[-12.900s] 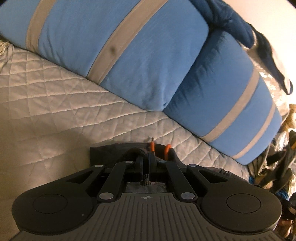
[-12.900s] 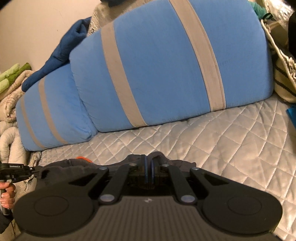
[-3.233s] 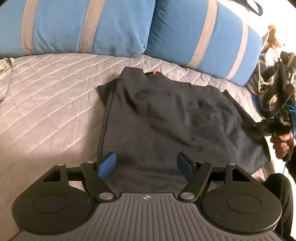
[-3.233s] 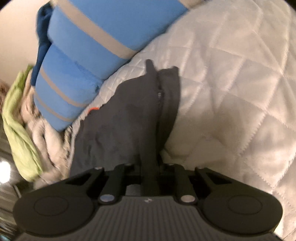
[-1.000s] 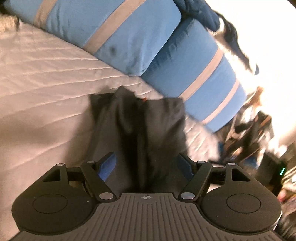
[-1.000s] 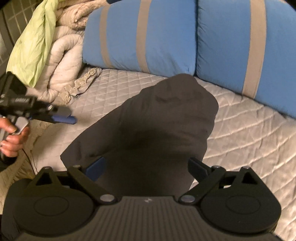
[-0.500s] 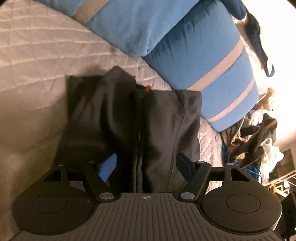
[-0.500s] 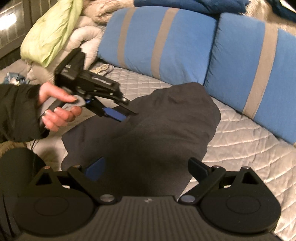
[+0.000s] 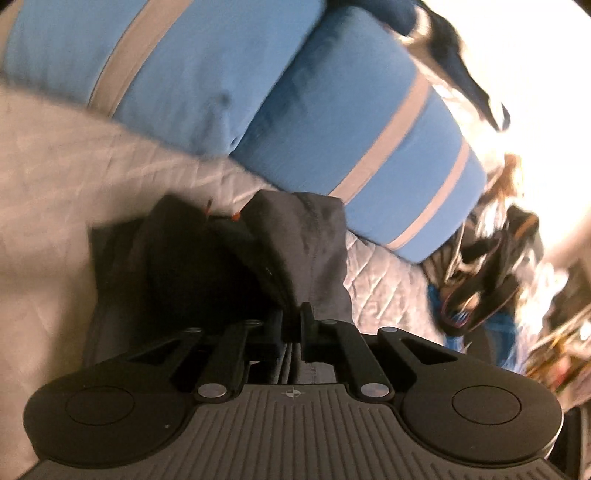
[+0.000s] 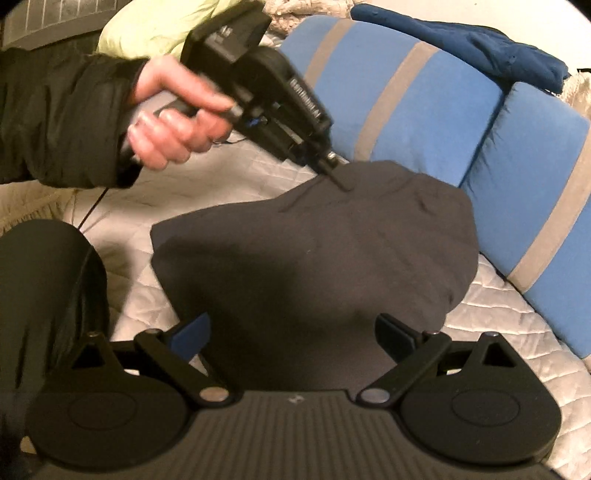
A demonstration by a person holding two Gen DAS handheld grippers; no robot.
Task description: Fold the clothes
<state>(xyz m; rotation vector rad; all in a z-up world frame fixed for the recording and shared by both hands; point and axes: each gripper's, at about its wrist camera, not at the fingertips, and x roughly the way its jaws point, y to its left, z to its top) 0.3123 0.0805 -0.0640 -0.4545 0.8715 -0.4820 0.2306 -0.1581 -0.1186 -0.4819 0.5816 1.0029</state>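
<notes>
A dark grey garment (image 10: 325, 258) lies folded over on the quilted bed. In the left wrist view its layers (image 9: 295, 251) bunch up toward my left gripper (image 9: 292, 325), which is shut on a fold of the cloth. The right wrist view shows that same left gripper (image 10: 341, 184), held by a hand (image 10: 173, 122), pinching the garment's far edge near the cushions. My right gripper (image 10: 295, 339) stands open over the near part of the garment, nothing between its fingers (image 10: 192, 332).
Blue cushions with grey stripes (image 10: 424, 99) line the back of the quilted grey cover (image 9: 74, 184). A sleeve and a dark-clad leg (image 10: 48, 288) sit at the left. Bags and clutter (image 9: 487, 266) lie past the bed's right edge. A green blanket (image 10: 147, 29) is behind.
My left gripper has shut on a fold of the garment and lifted it a little. The right gripper stays open and has shifted slightly closer.
</notes>
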